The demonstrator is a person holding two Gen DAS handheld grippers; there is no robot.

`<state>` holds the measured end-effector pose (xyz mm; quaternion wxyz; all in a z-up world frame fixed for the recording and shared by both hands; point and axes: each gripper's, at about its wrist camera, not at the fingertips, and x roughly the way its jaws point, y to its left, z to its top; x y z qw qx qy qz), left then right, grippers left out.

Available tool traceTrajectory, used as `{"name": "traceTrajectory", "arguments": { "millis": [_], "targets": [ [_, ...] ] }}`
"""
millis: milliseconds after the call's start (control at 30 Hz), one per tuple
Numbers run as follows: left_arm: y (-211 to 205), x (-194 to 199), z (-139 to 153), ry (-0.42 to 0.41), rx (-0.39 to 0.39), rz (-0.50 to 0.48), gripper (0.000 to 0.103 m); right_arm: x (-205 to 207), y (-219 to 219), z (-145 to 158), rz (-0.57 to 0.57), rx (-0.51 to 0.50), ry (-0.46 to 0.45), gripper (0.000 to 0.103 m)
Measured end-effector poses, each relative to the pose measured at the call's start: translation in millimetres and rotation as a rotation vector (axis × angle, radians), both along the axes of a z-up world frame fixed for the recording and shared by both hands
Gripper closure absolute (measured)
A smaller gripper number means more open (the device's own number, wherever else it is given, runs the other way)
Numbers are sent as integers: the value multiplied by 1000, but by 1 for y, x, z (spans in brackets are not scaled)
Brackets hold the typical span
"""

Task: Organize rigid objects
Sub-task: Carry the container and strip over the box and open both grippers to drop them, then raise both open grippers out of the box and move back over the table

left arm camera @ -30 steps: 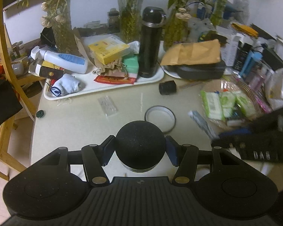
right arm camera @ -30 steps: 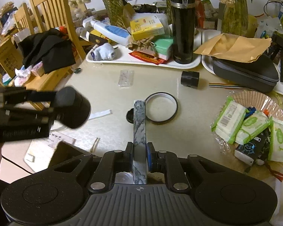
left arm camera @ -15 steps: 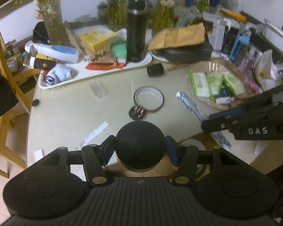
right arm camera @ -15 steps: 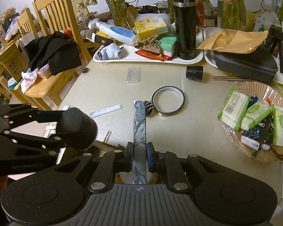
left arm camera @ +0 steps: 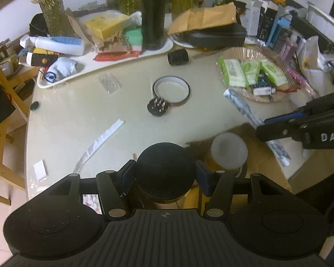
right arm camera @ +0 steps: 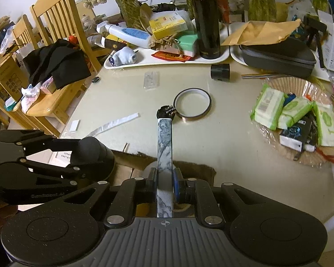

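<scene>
The beige table [left arm camera: 82,111] is crowded at its far side. Near its front edge, the left gripper [left arm camera: 165,173] pinches a black round jar [left arm camera: 165,169]. In the right view, the right gripper [right arm camera: 164,185] clamps a marbled flat bar [right arm camera: 164,146] pointing toward the tape ring [right arm camera: 192,106].

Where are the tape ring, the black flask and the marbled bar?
tape ring [left arm camera: 171,89], left wrist view, inner white face.
black flask [right arm camera: 208,22], right wrist view, middle of body.
marbled bar [right arm camera: 165,146], right wrist view, mid-length.

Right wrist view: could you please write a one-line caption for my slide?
Right claw shut on a long grey marbled flat bar, left claw gripping a round black container.
</scene>
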<state>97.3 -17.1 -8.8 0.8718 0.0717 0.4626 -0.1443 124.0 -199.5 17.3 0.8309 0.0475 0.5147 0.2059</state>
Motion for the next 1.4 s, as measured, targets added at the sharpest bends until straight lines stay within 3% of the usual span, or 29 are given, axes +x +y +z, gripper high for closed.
{"name": "traceTrajectory", "arguments": {
  "millis": [233,900,933,967,1033,1133,1400],
  "targets": [
    [-1,0,-5,39,16,-16,47,-8,-9,-6,-37,2,33,86],
    [6,8,22,-67,-43,84,44,-6,-29,-35,-153,54,211,83],
    [7,9,22,-69,-47,91,44,-6,-29,-37,-155,49,221,76],
    [8,9,23,-72,-51,99,44,-5,-29,-38,-156,53,224,60],
    [11,9,24,-73,-55,113,44,-5,-28,-35,-159,54,207,37],
    [14,11,24,-66,-58,135,44,-3,-24,-29,-151,44,162,17],
    [19,16,17,-13,-27,172,44,11,-19,-20,-146,-21,85,1]
  ]
}}
